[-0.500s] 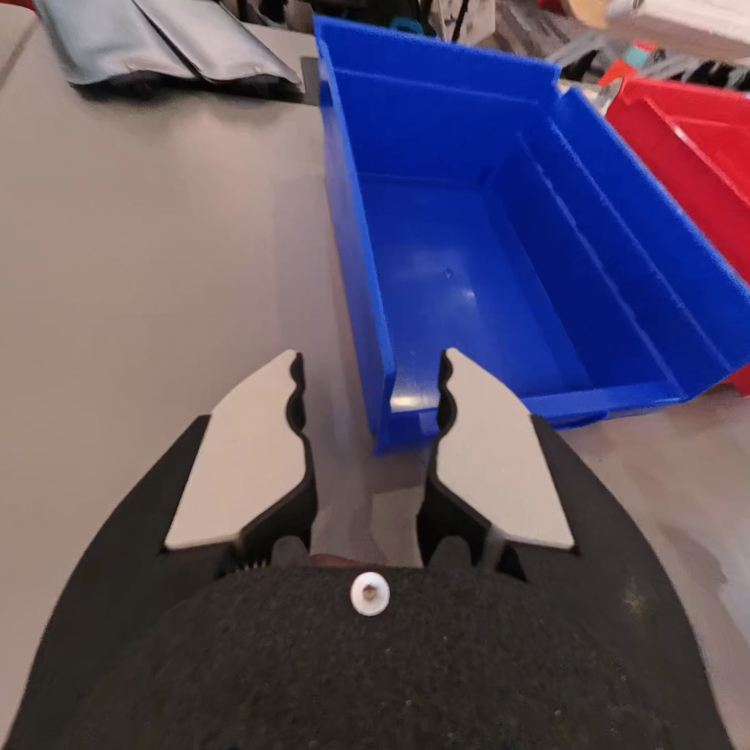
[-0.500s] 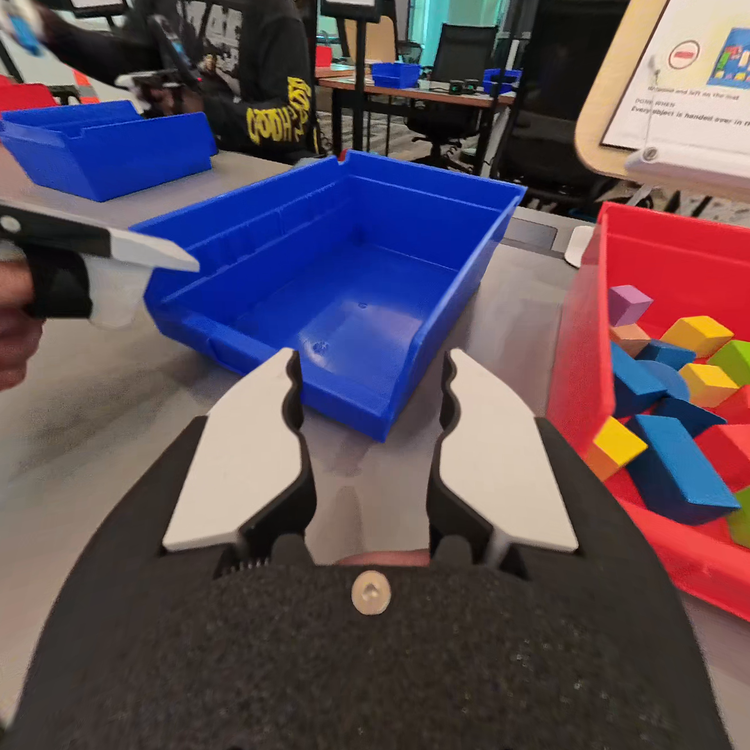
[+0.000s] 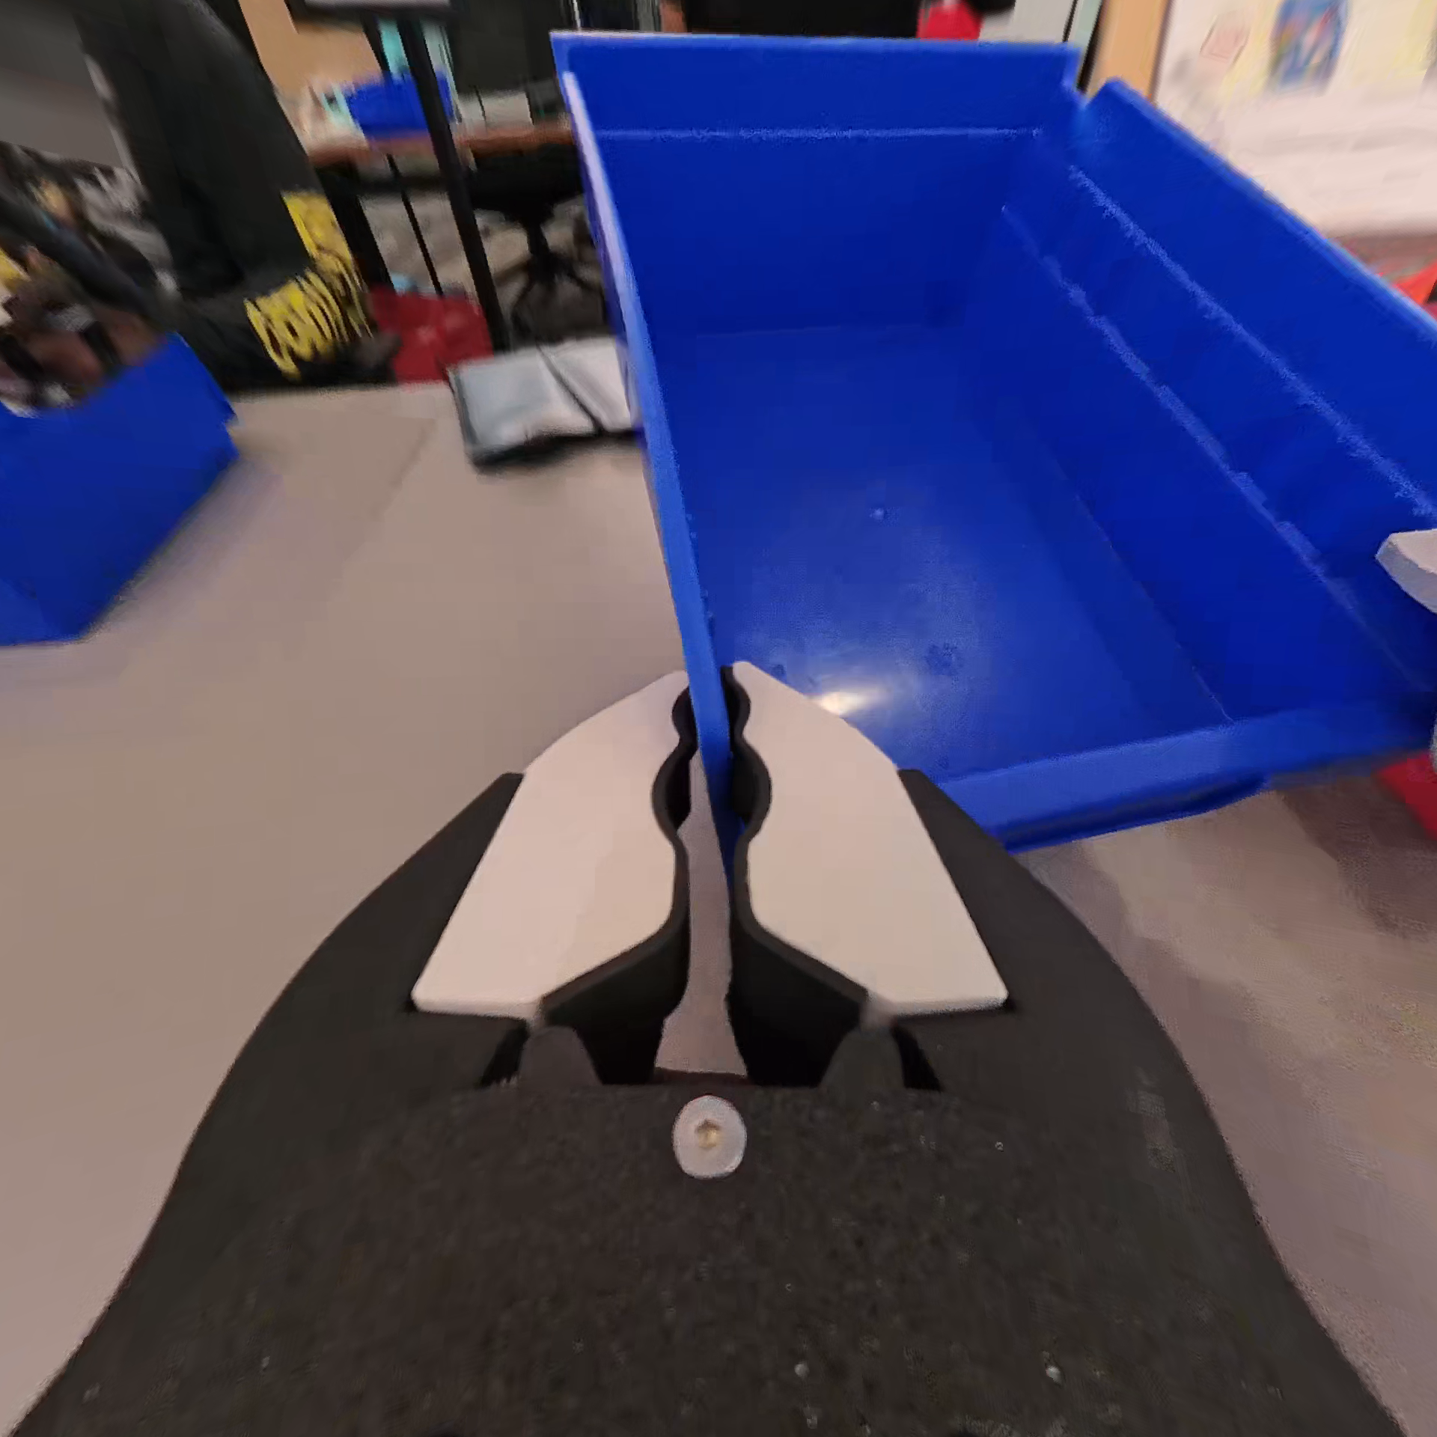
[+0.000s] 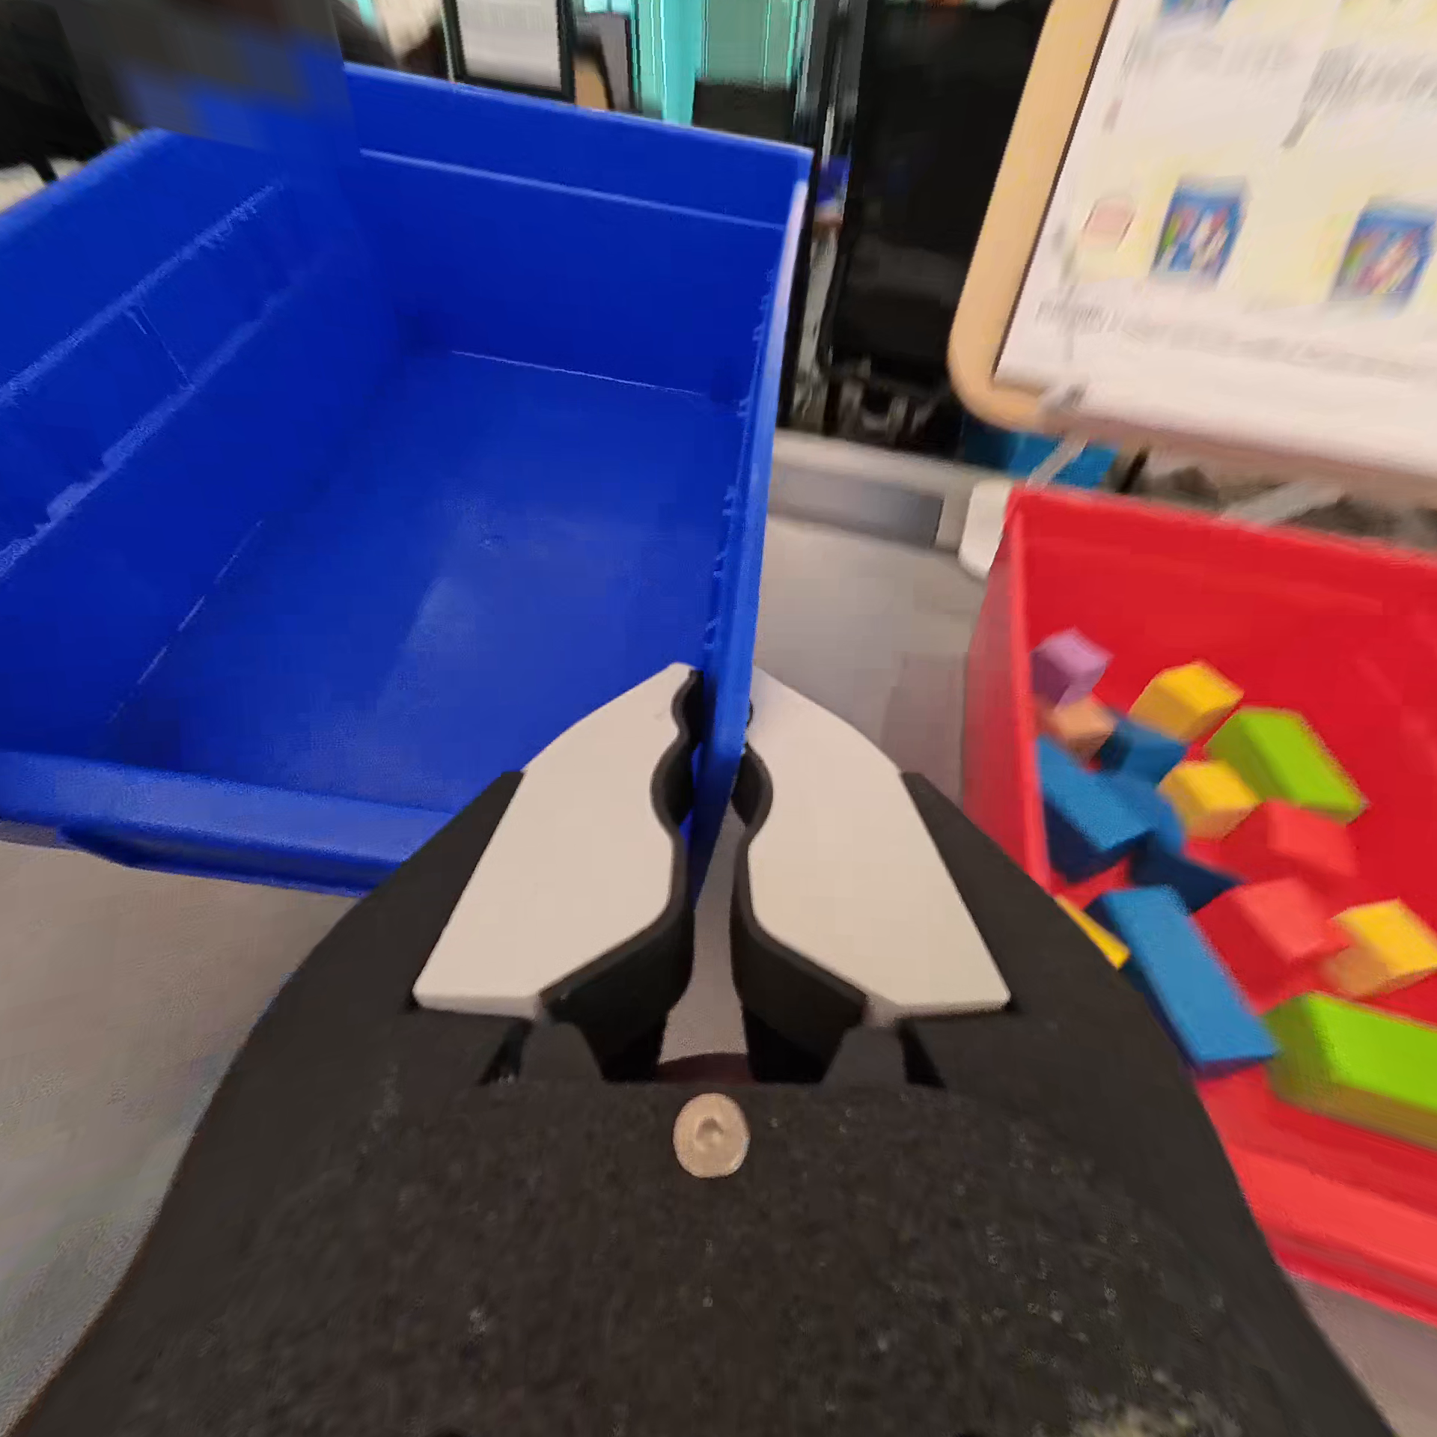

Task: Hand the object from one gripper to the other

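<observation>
An empty blue bin (image 3: 894,435) stands on the grey table. In the left wrist view my left gripper (image 3: 711,688) is shut on the near end of the bin's left wall. In the right wrist view my right gripper (image 4: 719,688) is shut on the near end of the same blue bin's (image 4: 404,505) right wall. A pale fingertip of the right gripper (image 3: 1411,568) shows at the right edge of the left wrist view. The view is blurred.
A red bin (image 4: 1166,591) with several coloured wooden blocks (image 4: 1182,980) stands right of the blue bin. A second blue bin (image 3: 93,498) is at the far left, with dark pouches (image 3: 536,408) behind. A board with printed sheets (image 4: 1244,233) leans at the back right.
Both grippers were open short of the blue bin. Both have moved forward and shut on its side walls, the left on the left wall, the right on the right wall.
</observation>
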Demonstrator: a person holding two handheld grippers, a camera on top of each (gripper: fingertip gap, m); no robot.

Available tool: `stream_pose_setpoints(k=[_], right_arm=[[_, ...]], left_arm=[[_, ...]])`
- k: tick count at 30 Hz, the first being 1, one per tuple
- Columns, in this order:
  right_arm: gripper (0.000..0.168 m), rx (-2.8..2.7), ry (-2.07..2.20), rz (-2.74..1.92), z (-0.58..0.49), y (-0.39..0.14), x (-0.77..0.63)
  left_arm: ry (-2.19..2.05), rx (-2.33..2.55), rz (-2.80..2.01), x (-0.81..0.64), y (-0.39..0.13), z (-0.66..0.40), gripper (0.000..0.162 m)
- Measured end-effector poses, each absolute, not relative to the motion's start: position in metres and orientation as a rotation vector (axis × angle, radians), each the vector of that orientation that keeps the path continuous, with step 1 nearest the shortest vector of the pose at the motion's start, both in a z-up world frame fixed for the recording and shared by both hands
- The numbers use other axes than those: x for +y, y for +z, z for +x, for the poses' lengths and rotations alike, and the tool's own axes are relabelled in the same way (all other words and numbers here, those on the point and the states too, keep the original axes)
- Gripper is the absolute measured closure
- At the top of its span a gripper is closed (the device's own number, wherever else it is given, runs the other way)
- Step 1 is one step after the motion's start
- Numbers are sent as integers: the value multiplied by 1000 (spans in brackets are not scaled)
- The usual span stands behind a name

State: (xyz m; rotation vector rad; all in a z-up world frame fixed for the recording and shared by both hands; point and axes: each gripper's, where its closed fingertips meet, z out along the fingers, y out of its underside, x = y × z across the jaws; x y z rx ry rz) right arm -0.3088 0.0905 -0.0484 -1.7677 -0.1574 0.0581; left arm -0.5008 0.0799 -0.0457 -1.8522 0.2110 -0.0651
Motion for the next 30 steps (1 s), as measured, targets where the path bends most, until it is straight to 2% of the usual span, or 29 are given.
stream_pose_setpoints(k=[4,7,11,14,17,22,25,30], right_arm=[[164,-155,51,-1604,-271,44,67],[163,-143,0,-1542,-212,98,48],[162,-101,-114,-1527,-99,135,19],[163,1,-227,-1554,2,138,-5],[163,58,-249,-1633,90,112,-24],[164,45,-328,-1862,203,11,-34],[164,125,-200,-1973,254,-54,-43],[164,268,-62,-1988,299,-113,-49]], left_arm=[[-117,253,-1713,64,40,-462,156],[-167,341,-1653,62,87,-401,156],[-258,486,-1597,58,119,-283,156],[-324,604,-1589,50,114,-178,155],[-391,687,-1626,39,83,-86,154],[-437,707,-1790,14,-22,23,152],[-426,776,-1879,8,-75,74,152],[-381,834,-1959,9,-121,120,153]])
